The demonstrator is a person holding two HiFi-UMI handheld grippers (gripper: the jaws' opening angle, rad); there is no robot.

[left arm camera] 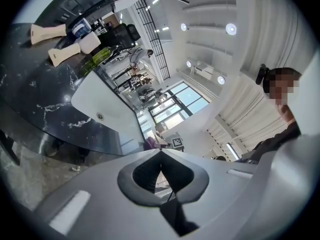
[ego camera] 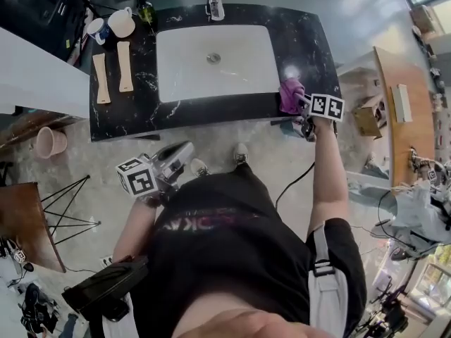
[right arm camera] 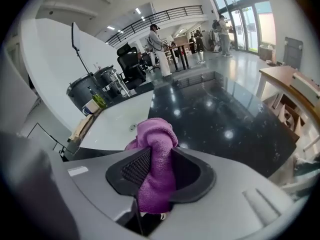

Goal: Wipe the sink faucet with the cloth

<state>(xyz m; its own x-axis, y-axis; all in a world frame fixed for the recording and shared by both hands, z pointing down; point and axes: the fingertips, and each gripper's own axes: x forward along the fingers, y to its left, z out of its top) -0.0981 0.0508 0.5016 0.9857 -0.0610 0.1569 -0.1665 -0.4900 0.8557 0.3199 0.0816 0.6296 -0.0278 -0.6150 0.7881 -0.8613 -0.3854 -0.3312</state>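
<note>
The faucet (ego camera: 215,4) stands at the far rim of the white sink (ego camera: 176,69), which is set in a black marble counter (ego camera: 310,44). A purple cloth (ego camera: 290,94) hangs over the counter's front right edge. My right gripper (ego camera: 301,104) is at it from the near side. In the right gripper view the cloth (right arm camera: 156,134) fills the gap between the jaws, and the right gripper (right arm camera: 159,151) is shut on it. My left gripper (ego camera: 184,153) is held low in front of the person's body, off the counter. In its own view the left gripper (left arm camera: 161,154) is shut with nothing in it.
At the counter's back left stand two cups (ego camera: 121,22) and a green bottle (ego camera: 144,9), with two wooden pieces (ego camera: 125,65) lying in front of them. A pink bucket (ego camera: 49,143) sits on the floor at the left. A wooden desk (ego camera: 394,125) stands close on the right.
</note>
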